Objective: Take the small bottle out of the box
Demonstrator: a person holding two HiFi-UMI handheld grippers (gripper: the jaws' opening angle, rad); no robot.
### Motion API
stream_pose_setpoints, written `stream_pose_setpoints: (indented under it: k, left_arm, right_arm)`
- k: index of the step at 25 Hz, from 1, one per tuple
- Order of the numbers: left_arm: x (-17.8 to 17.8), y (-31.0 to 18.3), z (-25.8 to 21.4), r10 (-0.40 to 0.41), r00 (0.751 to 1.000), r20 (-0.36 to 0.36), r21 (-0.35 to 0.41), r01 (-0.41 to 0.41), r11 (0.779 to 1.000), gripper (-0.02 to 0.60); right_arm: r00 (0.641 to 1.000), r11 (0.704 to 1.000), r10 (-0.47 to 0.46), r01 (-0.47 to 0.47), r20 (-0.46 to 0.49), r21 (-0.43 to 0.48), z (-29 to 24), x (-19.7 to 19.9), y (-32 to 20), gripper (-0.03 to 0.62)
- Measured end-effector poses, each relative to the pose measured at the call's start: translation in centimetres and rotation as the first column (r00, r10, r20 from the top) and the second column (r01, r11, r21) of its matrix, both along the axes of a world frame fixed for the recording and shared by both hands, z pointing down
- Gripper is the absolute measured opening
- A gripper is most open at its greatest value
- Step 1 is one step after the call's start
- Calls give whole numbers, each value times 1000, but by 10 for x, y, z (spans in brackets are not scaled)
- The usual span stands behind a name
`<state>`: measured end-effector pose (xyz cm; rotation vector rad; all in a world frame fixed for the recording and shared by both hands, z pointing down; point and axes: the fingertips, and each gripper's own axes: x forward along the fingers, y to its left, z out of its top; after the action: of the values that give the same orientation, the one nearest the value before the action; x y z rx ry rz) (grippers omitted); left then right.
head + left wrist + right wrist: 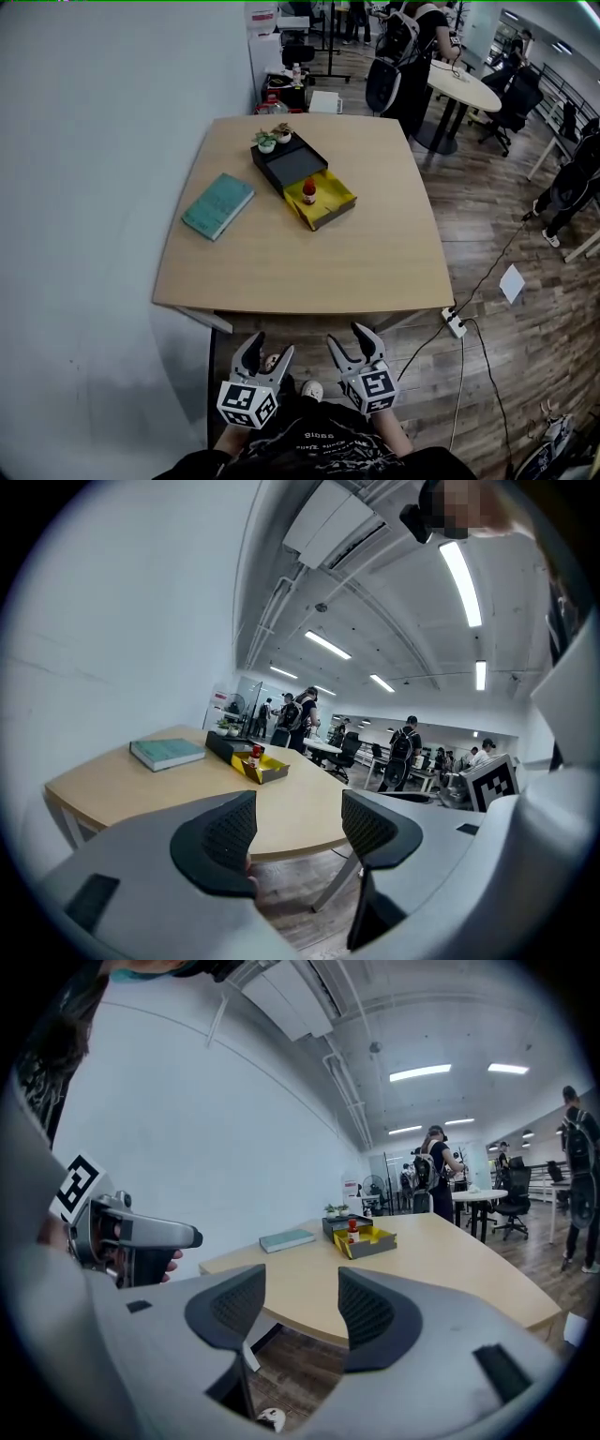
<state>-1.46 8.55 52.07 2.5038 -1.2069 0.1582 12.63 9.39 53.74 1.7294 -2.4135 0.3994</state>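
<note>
Grey left gripper (298,806), black ribbed fingers (225,836)

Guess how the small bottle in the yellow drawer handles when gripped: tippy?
Probably tippy: the small bottle stands upright, taller than wide. Likely light, being tiny. Low walls of the yellow drawer would hardly steady it.

A teal book (217,205) lies on the left part of the wooden table (281,272), with two small potted plants (273,137) farther back. On the floor to the right lie a white power strip (455,322) and a sheet of paper (512,282).
</note>
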Motion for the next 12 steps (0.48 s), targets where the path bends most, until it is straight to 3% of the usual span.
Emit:
stream_pose_setpoints:
  k: [5,12]
  left_arm:
    - [11,-16,12,26,999,39,-22,-25,999,293]
    - [30,-65,25,77,997,19,-40,-76,996,293]
  right_arm:
    - [999,999,38,-38,13,-11,5,14,-10,252]
    - [986,986,165,-165,3,1,10,45,-48,252]
